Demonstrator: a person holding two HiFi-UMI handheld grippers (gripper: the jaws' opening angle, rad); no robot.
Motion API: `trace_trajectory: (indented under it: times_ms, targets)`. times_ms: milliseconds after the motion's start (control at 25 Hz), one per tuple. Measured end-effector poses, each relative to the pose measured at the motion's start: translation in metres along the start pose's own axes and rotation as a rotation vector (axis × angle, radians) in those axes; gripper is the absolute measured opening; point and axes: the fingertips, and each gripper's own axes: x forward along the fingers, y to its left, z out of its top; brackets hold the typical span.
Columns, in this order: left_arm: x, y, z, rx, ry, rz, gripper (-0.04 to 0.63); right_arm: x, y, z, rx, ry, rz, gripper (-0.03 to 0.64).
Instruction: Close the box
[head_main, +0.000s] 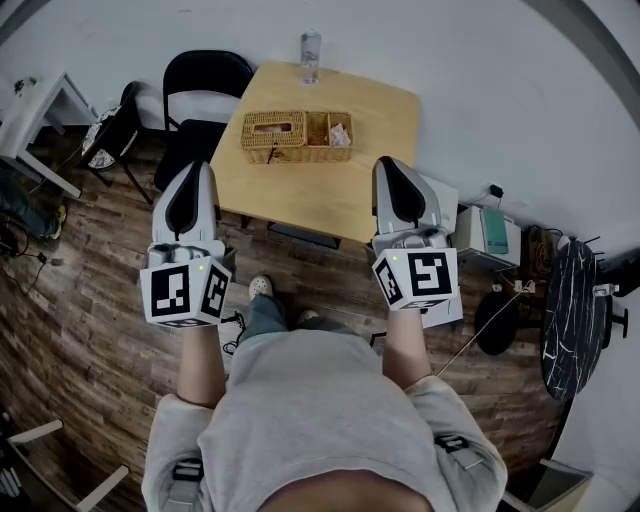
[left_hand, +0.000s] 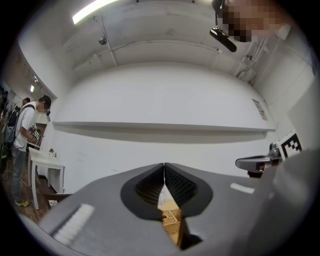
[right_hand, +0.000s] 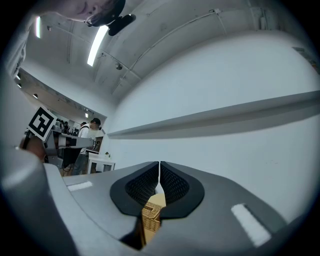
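Left gripper (head_main: 200, 168) and right gripper (head_main: 388, 163), both pressed together, hover before the box (head_main: 297, 136).

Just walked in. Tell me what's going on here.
A person stands facing a wooden table, holding a gripper in each hand. The left gripper and right gripper both have their jaws together with nothing between them, and both are held short of the table. A wicker box sits on the table near a clear bottle. The box's right-hand compartments look open on top, and neither gripper touches it.
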Motion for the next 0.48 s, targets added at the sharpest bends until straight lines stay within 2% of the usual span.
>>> trace_trajectory:
  times_ms: [480]
  targets:
    - [0.0014,-0.0030,0.0000,0.001,0.001,-0.002,0.060,0.0004,-0.0021,-0.0009,0.003,-0.004,-0.003,0.012]
